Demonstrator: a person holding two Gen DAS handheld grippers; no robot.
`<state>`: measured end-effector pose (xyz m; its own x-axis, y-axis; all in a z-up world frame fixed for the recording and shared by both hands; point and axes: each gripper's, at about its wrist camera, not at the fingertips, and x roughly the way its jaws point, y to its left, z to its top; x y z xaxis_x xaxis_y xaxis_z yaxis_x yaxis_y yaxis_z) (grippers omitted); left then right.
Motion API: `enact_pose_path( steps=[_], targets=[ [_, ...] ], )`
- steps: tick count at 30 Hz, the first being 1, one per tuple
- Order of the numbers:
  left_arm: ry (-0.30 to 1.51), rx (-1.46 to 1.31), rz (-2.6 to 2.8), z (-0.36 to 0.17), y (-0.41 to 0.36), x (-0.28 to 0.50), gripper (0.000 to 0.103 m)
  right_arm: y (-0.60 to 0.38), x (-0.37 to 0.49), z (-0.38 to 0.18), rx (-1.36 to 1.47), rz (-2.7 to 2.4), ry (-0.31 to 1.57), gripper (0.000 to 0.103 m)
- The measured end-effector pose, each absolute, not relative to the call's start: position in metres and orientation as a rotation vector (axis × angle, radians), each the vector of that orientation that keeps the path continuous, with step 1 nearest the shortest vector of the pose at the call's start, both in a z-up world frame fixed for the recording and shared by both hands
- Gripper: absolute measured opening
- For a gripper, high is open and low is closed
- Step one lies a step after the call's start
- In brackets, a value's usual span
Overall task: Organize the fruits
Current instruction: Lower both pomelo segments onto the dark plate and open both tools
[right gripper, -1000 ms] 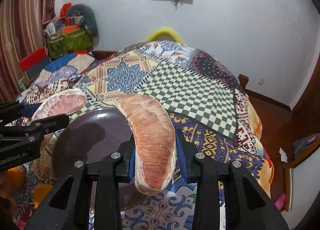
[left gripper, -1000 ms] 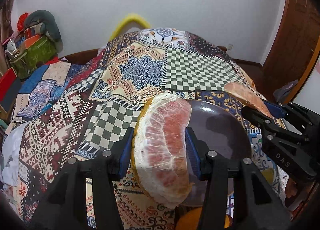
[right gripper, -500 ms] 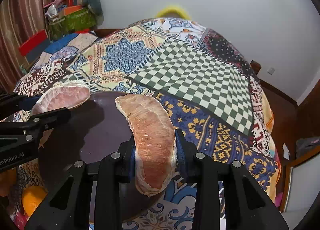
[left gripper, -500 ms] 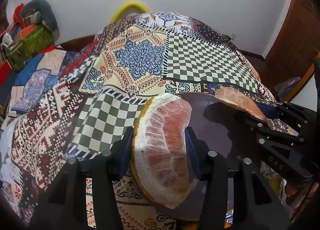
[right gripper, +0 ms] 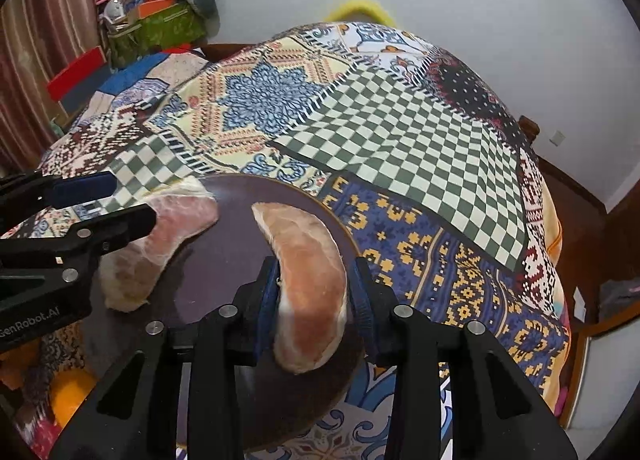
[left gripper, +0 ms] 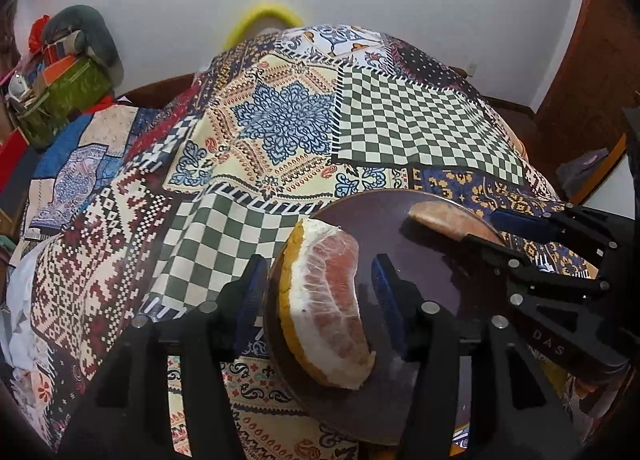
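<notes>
The left gripper (left gripper: 318,292) is standing with its jaws parted around a pomelo wedge with yellow rind (left gripper: 326,304), gaps showing on both sides, so the wedge is lying free on the near left part of the dark round plate (left gripper: 424,260). The right gripper (right gripper: 312,292) is pinching a peeled pomelo segment (right gripper: 310,280) between its blue pads, just over the plate's right side; whether the segment is touching the plate is hard to tell. The plate is sitting on a bed under a patchwork bedspread (left gripper: 280,131). In the right wrist view an orange fruit (right gripper: 70,400) is peeking out at the near left, mostly hidden behind the left gripper's body.
</notes>
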<state>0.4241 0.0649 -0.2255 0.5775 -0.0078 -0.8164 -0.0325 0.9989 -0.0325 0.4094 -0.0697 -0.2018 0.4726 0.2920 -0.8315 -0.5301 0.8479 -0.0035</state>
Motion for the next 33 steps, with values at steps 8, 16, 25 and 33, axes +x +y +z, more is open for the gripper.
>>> enact_pose_path(
  steps=[8,16,25,33],
  targets=[
    [0.918,-0.064,0.036,-0.205,0.074,0.406,0.055,-0.076,0.393,-0.180,-0.263,0.489,0.893,0.043],
    [0.837,-0.060,0.045,-0.163,0.077,0.367,0.055,-0.085,0.364,-0.146,-0.219,0.485,0.835,0.043],
    [0.783,-0.047,0.055,-0.132,0.080,0.319,0.055,-0.098,0.321,-0.115,-0.185,0.473,0.763,0.046],
    [0.773,-0.059,0.060,-0.129,0.087,0.278,0.060,-0.109,0.283,-0.112,-0.171,0.458,0.740,0.050]
  ],
)
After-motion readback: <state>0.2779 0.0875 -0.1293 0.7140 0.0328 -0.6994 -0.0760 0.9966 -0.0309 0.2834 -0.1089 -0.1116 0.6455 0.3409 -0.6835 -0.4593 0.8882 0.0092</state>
